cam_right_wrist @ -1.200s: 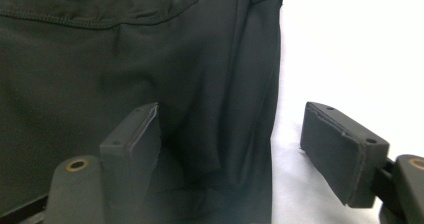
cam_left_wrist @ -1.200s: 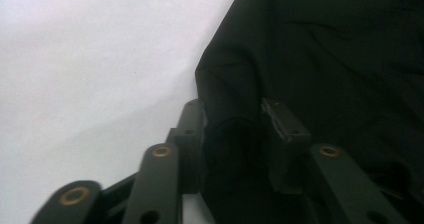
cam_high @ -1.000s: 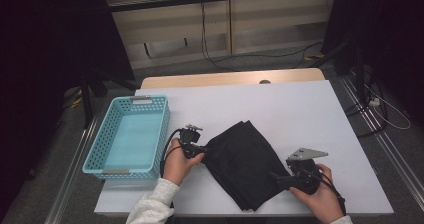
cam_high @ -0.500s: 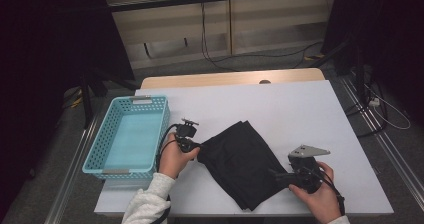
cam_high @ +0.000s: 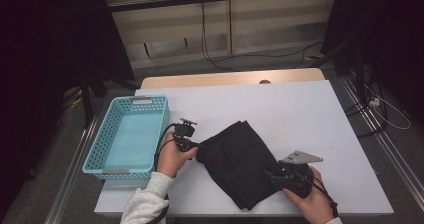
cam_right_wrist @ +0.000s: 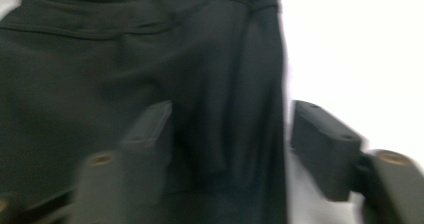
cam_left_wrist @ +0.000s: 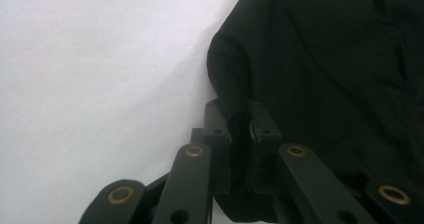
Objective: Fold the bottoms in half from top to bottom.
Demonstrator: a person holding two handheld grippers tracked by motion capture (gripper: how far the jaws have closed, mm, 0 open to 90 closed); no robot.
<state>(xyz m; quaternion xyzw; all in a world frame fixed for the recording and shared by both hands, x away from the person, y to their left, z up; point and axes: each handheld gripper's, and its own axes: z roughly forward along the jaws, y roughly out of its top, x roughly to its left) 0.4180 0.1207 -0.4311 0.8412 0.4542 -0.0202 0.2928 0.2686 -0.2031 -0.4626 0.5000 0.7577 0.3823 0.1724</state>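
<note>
A black folded cloth [cam_high: 240, 161] lies on the white table [cam_high: 300, 114], near its front edge. My left gripper [cam_high: 195, 146] is at the cloth's left corner. In the left gripper view the left gripper [cam_left_wrist: 239, 115] is shut on a fold of the cloth [cam_left_wrist: 325, 59]. My right gripper [cam_high: 270, 176] is at the cloth's near right edge. In the right gripper view the right gripper [cam_right_wrist: 232, 119] has its jaws apart around the cloth's [cam_right_wrist: 125, 59] edge. They have just been closing, with the cloth between them but not pinched.
A light blue plastic basket [cam_high: 145, 100] stands on the table's left side, close to my left hand. Bare white table stretches behind and to the right of the cloth. Cables and dark furniture lie on the floor beyond the table.
My left hand has edged slightly to the left with the cloth's corner in its grip. My right gripper has stayed at the cloth's near right edge.
</note>
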